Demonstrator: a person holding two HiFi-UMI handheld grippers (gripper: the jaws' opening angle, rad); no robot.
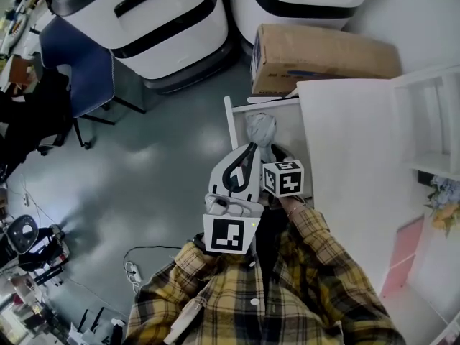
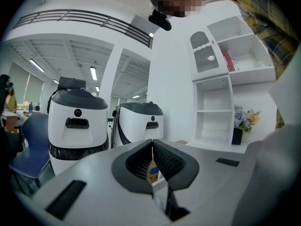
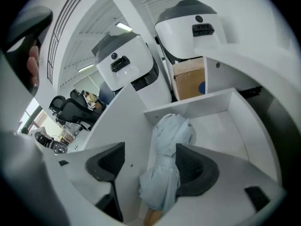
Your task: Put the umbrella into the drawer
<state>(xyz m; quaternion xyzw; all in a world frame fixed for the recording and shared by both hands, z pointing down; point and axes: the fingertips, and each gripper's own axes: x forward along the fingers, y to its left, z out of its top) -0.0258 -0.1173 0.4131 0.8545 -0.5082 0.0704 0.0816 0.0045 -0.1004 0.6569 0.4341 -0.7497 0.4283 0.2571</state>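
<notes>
The pale blue-grey folded umbrella (image 3: 168, 147) lies in the open white drawer (image 3: 217, 128), along its left wall. My right gripper (image 3: 150, 163) is open above it: the umbrella runs between the jaws and rests against the right pad, while the left pad stands apart from it. In the head view the umbrella (image 1: 260, 129) shows in the drawer (image 1: 289, 124) just beyond my right gripper (image 1: 274, 152). My left gripper (image 1: 233, 178) hangs left of the drawer, over the floor. Seen in its own view, the left gripper (image 2: 152, 150) is shut on nothing and points out into the room.
The drawer juts from a white cabinet (image 1: 352, 149) on the right, with shelves (image 1: 438, 135) and flowers (image 1: 444, 200) beyond. A cardboard box (image 1: 316, 56) and two white machines (image 1: 165, 27) stand behind the drawer. A blue chair (image 1: 79, 70) and cables (image 1: 136, 264) are on the left.
</notes>
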